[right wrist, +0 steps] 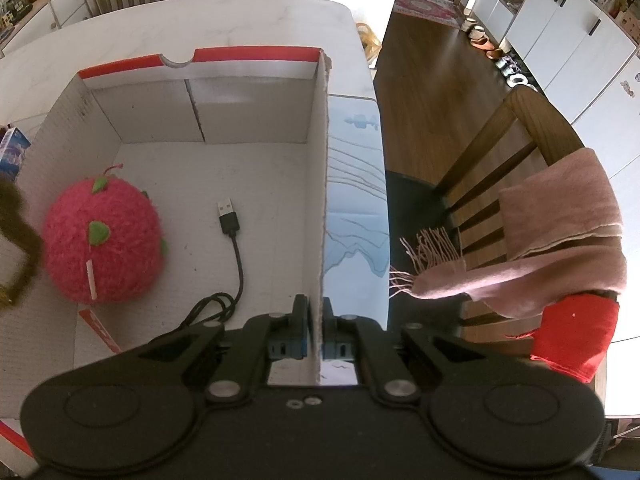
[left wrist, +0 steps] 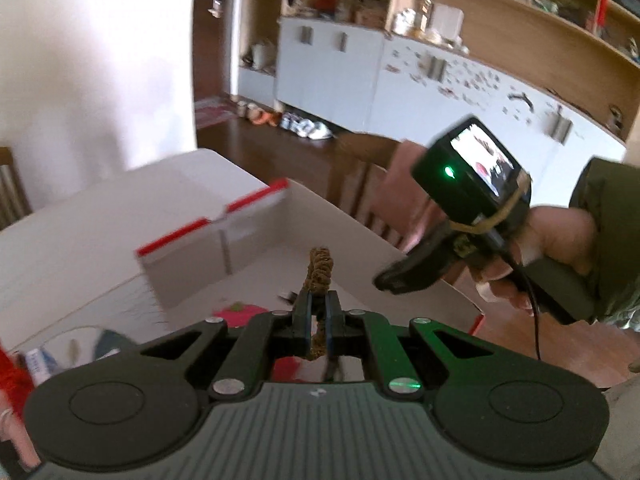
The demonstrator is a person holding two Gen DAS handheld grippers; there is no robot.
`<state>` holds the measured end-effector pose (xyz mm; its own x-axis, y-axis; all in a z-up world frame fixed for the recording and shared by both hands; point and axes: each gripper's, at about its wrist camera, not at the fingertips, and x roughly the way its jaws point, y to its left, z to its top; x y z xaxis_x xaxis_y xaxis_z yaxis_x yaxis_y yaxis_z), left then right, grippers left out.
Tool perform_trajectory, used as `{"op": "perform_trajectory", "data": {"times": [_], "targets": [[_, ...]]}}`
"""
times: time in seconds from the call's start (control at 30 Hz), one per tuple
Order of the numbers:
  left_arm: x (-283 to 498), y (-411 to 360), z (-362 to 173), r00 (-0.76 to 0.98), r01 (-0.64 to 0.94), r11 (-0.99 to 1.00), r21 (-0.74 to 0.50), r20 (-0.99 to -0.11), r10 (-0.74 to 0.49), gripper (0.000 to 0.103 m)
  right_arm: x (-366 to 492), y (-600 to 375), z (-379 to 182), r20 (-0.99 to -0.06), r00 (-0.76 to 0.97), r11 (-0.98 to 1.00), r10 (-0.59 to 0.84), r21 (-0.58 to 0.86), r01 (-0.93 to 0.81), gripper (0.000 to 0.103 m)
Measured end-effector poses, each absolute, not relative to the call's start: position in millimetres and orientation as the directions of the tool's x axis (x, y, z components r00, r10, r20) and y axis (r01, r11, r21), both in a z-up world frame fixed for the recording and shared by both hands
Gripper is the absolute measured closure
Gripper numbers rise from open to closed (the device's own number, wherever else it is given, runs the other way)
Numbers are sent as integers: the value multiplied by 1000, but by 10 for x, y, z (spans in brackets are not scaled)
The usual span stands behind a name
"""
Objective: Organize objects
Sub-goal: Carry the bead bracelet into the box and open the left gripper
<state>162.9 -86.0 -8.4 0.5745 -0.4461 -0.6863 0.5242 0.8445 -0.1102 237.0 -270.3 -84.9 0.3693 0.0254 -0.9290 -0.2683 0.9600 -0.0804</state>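
A white cardboard box (right wrist: 260,92) with a red rim stands open on the white table. Inside lie a fuzzy pink ball toy (right wrist: 104,242) with green leaves and a black USB cable (right wrist: 236,248). My left gripper (left wrist: 318,310) is shut on a brown twisted rope (left wrist: 318,268) and holds it above the box (left wrist: 192,252); the rope also shows at the left edge of the right wrist view (right wrist: 16,236). My right gripper (right wrist: 316,328) is shut on the box's right wall (right wrist: 320,200). In the left wrist view it (left wrist: 396,280) is at the right, in a hand.
A wooden chair (right wrist: 516,136) with a pink scarf (right wrist: 560,232) and a red cloth (right wrist: 576,344) stands right of the table. A light blue sheet (right wrist: 356,200) lies beside the box. White cabinets (left wrist: 400,76) and shelves line the far wall. A small blue carton (right wrist: 12,152) is left of the box.
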Motion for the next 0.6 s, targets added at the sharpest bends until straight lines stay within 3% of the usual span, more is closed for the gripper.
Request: {"op": "perform_trajectory", "data": {"times": [0.6], "targets": [[1966, -1427, -896, 376, 575, 809, -123, -838, -395, 98, 2370, -2727, -851, -928, 371, 957, 34, -77, -281, 100]]}}
